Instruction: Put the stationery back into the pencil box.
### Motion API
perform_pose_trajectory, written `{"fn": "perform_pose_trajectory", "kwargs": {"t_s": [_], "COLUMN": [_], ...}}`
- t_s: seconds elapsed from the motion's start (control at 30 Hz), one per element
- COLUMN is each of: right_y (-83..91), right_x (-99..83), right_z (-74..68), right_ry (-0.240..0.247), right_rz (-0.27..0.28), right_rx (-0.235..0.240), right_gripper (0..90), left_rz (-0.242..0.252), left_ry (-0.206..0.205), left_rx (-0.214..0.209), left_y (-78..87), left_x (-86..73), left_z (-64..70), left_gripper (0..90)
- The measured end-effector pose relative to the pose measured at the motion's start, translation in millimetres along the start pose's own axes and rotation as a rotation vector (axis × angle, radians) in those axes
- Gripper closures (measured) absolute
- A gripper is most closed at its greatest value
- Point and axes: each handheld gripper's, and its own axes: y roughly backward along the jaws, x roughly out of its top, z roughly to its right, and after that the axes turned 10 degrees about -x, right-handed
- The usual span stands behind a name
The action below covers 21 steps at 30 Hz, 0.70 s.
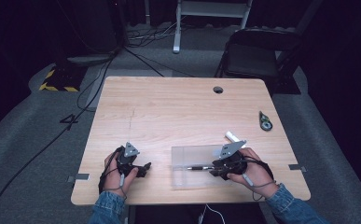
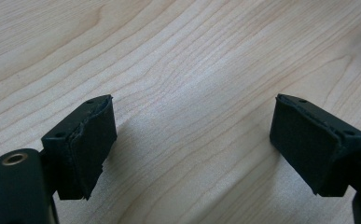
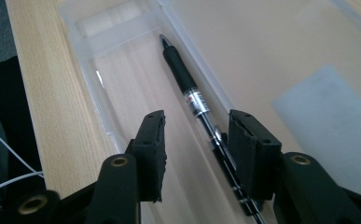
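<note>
A black pen (image 1: 196, 168) (image 3: 185, 79) lies in the narrow front compartment of a clear plastic box (image 1: 192, 156) (image 3: 122, 28), along its dividing wall, tip pointing left on the table. My right gripper (image 1: 214, 168) (image 3: 197, 122) is open and reaches into the box from the right. Its jaws straddle the pen's rear half, and the pen runs close to the right-hand pad (image 3: 250, 149). My left gripper (image 1: 145, 167) (image 2: 192, 119) is open low over bare wood near the front left, with nothing between its jaws.
A white tube (image 1: 232, 136) lies just behind the right hand. A small black and grey tool (image 1: 264, 121) sits near the table's right edge. A cable hole (image 1: 218, 89) is at the back of the wooden table (image 1: 169, 107). A folding chair (image 1: 257, 51) stands beyond it.
</note>
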Motion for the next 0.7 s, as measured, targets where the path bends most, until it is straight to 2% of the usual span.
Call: {"fn": "perform_pose_trajectory", "kwargs": {"t_s": [0.1, 0.2, 0.27, 0.33, 0.43, 0.7], "right_y": [5.7, 11.7, 14.7, 17.8, 22.6, 36.0], "right_x": [-0.2, -0.3, -0.4, -0.6, -1.2, -4.8], "right_z": [5.6, 11.1, 14.0, 18.0, 24.0, 50.2], "right_ry": [-0.015, -0.041, -0.056, -0.069, -0.089, -0.159], "right_rz": [0.011, 0.026, 0.034, 0.045, 0.056, 0.075], "right_rx": [-0.018, -0.038, -0.048, -0.062, -0.08, -0.146], "right_gripper": [55.7, 53.7, 52.0, 51.2, 49.3, 47.3], "left_rz": [-0.008, 0.001, -0.006, -0.001, -0.005, -0.008], "left_ry": [-0.01, 0.0, -0.016, 0.0, -0.008, -0.008], "left_rx": [0.004, 0.001, 0.004, 0.002, 0.004, 0.002], "left_y": [0.2, -1.2, -1.3, -2.3, -2.2, -2.1], "left_x": [0.8, 1.3, 2.5, 2.8, 3.2, 3.4], "left_z": [-0.7, -0.3, -1.8, -0.9, -1.5, -1.5], "left_gripper": [14.9, 14.9, 14.8, 14.8, 14.7, 14.7]}}
